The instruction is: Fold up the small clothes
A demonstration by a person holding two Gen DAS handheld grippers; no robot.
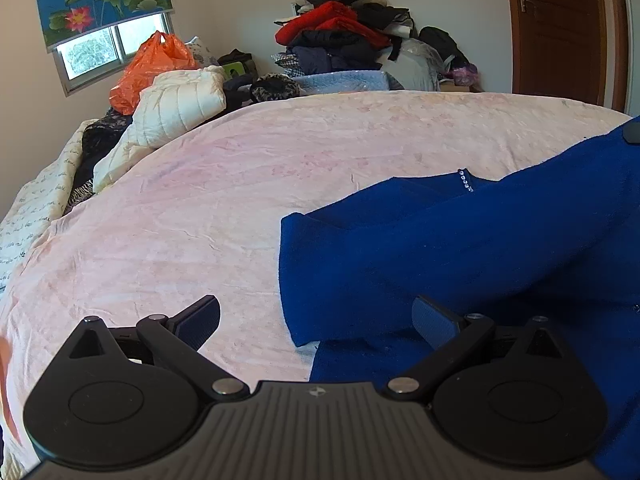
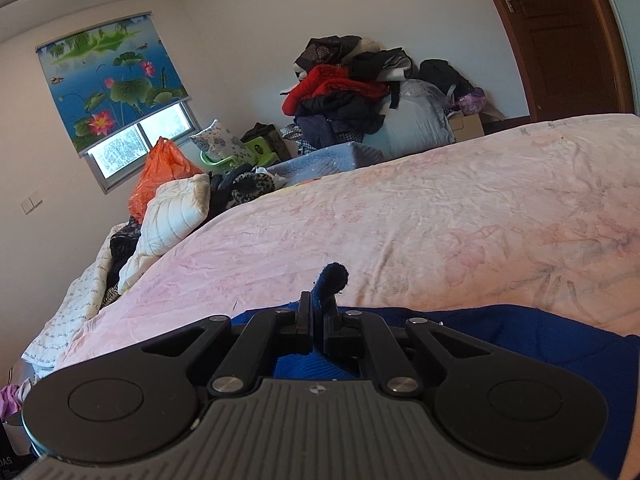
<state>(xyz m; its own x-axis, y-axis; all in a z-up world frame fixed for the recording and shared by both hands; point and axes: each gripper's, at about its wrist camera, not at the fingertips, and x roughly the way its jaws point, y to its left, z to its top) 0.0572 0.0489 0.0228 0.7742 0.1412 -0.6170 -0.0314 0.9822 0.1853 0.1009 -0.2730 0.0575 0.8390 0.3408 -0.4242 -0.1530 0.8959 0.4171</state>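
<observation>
The left tongs (image 1: 316,320) stand wide open above the bed, the two padded fingers (image 1: 200,322) far apart and nothing pinched between them. One finger hangs over the bare pink bedspread (image 1: 240,184); the other hangs over the near part of the blue garment (image 1: 460,248), and whether it touches the cloth cannot be told from this view. The blue garment lies spread on the bedspread at the right side of the left wrist view, with one squared corner of it reaching toward the middle of the bed and a short row of small sparkling studs (image 1: 466,181) at its far edge. The right tongs (image 2: 318,316) are closed tight on a fold of the same blue garment (image 2: 500,332): the two fingers stand almost together and a small tuft of blue cloth (image 2: 332,280) pokes up out of the top of the pinch, while the rest of the garment trails below and to the right of the tongs across the near edge of the bed. Beyond the bedspread, at the far side of the bed, lie a cream quilted jacket (image 2: 172,216), an orange plastic bag (image 2: 160,176) and a tall pile of dark and red clothes (image 2: 344,88) against the wall, under a window with a lotus-print blind (image 2: 108,80); a brown door (image 2: 560,32) stands at the right.
</observation>
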